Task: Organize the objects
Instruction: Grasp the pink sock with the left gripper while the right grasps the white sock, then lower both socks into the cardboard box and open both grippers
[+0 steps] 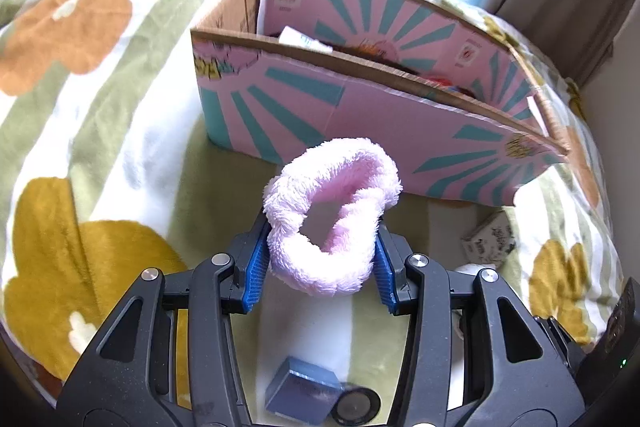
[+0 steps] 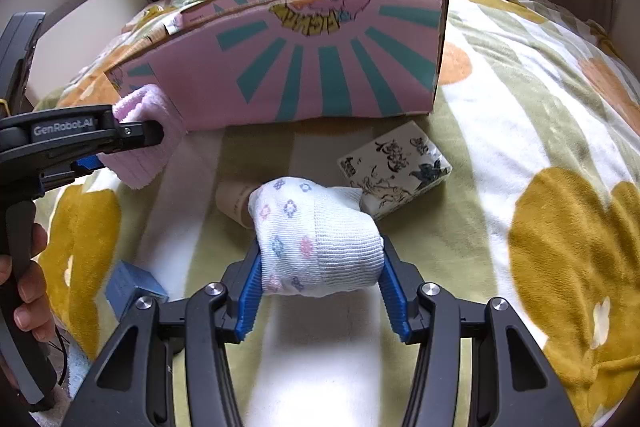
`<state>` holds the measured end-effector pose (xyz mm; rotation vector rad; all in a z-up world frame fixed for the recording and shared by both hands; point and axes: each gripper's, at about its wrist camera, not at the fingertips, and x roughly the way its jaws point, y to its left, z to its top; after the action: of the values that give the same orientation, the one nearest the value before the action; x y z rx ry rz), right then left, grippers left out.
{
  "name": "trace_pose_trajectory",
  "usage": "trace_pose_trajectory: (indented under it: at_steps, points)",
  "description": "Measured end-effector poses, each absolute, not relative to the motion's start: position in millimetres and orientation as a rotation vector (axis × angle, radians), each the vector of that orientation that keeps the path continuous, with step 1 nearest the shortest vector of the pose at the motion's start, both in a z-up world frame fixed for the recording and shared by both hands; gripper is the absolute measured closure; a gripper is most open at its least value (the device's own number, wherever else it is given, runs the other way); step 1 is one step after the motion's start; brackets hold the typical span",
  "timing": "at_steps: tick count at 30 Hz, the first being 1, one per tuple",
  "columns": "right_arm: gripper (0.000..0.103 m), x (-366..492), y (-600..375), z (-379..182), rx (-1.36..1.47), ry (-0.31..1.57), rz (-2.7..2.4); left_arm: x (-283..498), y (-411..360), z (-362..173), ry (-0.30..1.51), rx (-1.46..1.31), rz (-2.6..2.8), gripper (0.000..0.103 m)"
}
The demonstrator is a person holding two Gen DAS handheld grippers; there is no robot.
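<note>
My left gripper (image 1: 320,259) is shut on a fluffy pink headband (image 1: 332,211) and holds it above the blanket, just in front of the pink and teal cardboard box (image 1: 360,119). The headband (image 2: 144,143) and left gripper (image 2: 132,135) also show in the right wrist view, at the box's left end. My right gripper (image 2: 322,279) is shut on a rolled white sock with small flower prints (image 2: 316,239), held above the blanket in front of the box (image 2: 312,75). The box is open at the top with several items inside.
A flowered blanket (image 2: 540,147) covers the surface. A white box with black ink drawings (image 2: 400,171) and a beige tube (image 2: 234,201) lie behind the sock. A small blue box (image 1: 302,391) and a round dark lid (image 1: 354,407) lie under the left gripper.
</note>
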<state>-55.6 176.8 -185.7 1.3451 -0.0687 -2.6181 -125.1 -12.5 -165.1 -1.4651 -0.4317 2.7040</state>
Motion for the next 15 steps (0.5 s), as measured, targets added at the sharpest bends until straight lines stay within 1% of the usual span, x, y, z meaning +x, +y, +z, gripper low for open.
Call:
trace_pose_trajectory:
  at_steps: [6,15]
  points:
    - [0.055,-50.0,177.5,-159.6,1.282,-0.064,-2.643,-97.7,-24.4,-134.7,-0.407,-1.374,2.726,0.062]
    - [0.055,-58.8,182.4,-97.0,1.167,-0.044,-2.686,-101.7,-41.6,-82.1,-0.341,-1.264,2.757,0.062]
